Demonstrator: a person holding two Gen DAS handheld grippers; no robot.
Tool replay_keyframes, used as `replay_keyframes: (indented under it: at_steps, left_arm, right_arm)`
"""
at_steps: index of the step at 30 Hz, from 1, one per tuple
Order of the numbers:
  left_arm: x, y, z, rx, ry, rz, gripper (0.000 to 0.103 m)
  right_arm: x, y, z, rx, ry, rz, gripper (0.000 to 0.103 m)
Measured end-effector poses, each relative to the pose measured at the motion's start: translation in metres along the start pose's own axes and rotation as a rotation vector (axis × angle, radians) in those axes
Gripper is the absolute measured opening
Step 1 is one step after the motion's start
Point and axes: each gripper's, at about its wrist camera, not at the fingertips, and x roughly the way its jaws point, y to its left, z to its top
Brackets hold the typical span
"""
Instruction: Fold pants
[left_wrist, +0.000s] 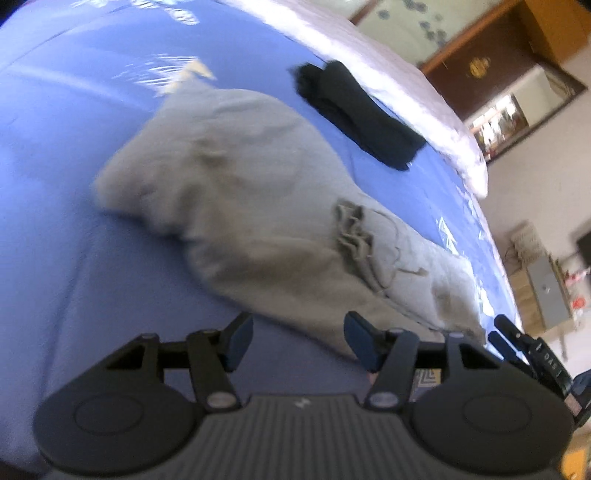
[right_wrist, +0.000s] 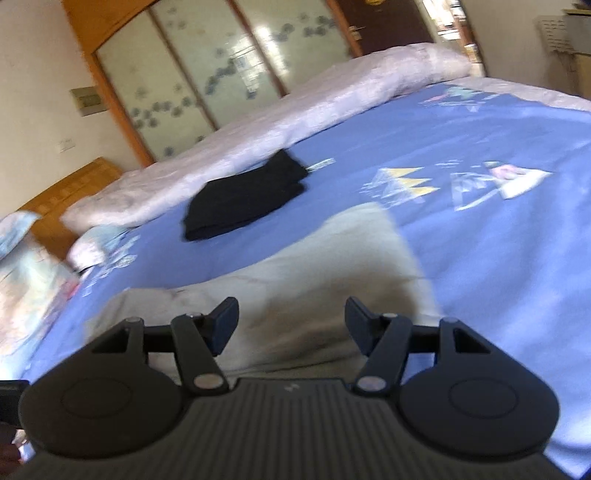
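Currently, left gripper (left_wrist: 298, 341): I see it released, empty.
Right gripper (right_wrist: 291, 325): released, empty.
Risk: grey pants (left_wrist: 240, 192) at 12 o'clock stay bunched; a one-layer pinch skews the fold.

left gripper (left_wrist: 298, 341) jaws apart, empty | right gripper (right_wrist: 291, 325) likewise (angled downward)

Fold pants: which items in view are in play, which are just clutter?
In play: crumpled grey-beige fabric pants, left gripper, right gripper, both open, empty.
Clutter: folded black garment, pale pink quilt, blue patterned bedsheet.
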Motion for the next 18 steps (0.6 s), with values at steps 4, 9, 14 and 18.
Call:
replay_keyframes:
  at_steps: [4, 9, 14, 18]
  left_arm:
    - [-0.017, 0.027, -0.006, -0.081, -0.043, -0.008, 0.056]
    - [-0.029, 0.061, -0.004, -0.189, -0.086, 0.009, 0.057]
    - [-0.043, 0.095, 0.0, -0.294, -0.139, -0.014, 0.065]
    - [-0.044, 0.109, 0.014, -0.367, -0.157, -0.036, 0.085]
  right_arm:
    - [0.013, 0.03, -0.004, -0.061, 0.056, 0.07, 0.066]
    - [0.037, 0.06, -0.012, -0.05, 0.161, 0.16, 0.065]
    - [0.042, 0.094, -0.024, -0.139, 0.21, 0.197, 0.065]
    - [0.041, 0.111, -0.028, -0.221, 0.198, 0.208, 0.065]
